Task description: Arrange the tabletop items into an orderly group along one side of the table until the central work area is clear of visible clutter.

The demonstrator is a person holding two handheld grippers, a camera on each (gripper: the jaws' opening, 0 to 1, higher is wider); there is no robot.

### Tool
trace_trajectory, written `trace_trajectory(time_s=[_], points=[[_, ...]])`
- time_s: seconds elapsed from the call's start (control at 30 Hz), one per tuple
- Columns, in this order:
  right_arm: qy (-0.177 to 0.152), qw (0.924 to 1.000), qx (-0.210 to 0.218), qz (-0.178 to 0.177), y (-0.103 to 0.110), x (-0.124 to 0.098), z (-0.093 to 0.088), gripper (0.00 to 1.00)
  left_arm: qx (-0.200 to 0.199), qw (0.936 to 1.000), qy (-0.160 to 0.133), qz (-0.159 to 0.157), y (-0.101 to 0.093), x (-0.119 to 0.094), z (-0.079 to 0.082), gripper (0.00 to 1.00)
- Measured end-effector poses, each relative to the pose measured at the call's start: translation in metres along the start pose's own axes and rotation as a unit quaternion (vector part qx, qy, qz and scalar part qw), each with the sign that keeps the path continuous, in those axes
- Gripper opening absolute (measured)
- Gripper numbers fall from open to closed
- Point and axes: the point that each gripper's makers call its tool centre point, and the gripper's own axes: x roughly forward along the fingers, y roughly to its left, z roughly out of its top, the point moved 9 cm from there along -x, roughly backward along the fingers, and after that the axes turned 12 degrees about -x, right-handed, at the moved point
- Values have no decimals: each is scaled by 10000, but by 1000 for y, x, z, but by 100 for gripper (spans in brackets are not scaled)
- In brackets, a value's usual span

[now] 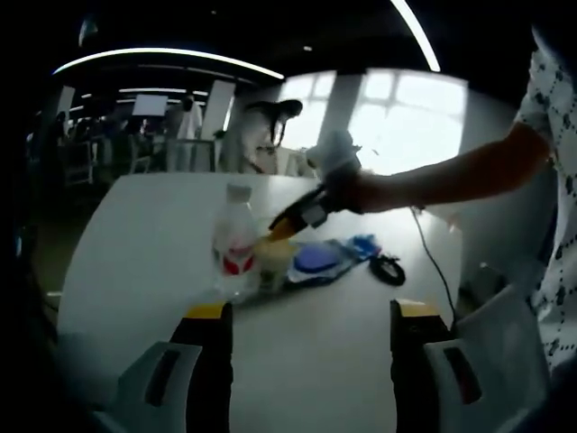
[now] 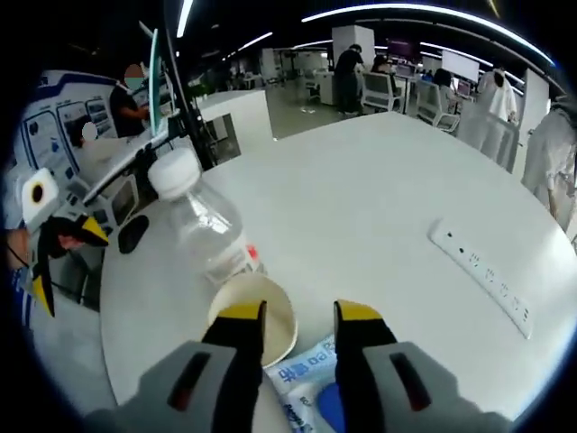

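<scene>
The right gripper (image 2: 298,317) is closest, its jaws a little apart and holding nothing, right over the paper cup (image 2: 253,317) beside the water bottle (image 2: 203,225) and the blue packet (image 2: 302,383) on the white table (image 2: 379,198). The cup looks light and easy to squash, so pinch its rim softly. The left gripper (image 1: 308,316) waits well back with its jaws wide apart.

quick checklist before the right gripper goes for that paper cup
1. Right gripper open: ok, jaws apart with nothing between them.
2. Paper cup upright, rim reachable: ok.
3. Water bottle clear of the cup: not ok, it stands right against it and could tip.
4. Blue packet out of the way: not ok, it lies under the jaws.
5. Left gripper clear: ok, open and held back.
6. Cup empty: cannot tell.
</scene>
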Motion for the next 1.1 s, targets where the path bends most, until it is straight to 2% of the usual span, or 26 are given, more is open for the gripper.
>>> trace_trajectory(time_s=[0.33, 0.57, 0.87, 1.1], points=[[-400, 9992, 9, -30, 1, -13, 6, 31, 96, 9999, -38, -26, -6, -1, 9, 69], [-644, 9979, -19, -42, 3, -25, 10, 39, 165, 9998, -70, -30, -12, -3, 15, 71], [-977, 9951, -26, -156, 9, -50, 15, 43, 306, 9994, -112, -66, -20, -5, 25, 72], [-1195, 9921, 23, -369, 12, -81, 11, 46, 441, 9989, -140, -120, -29, -6, 34, 74]])
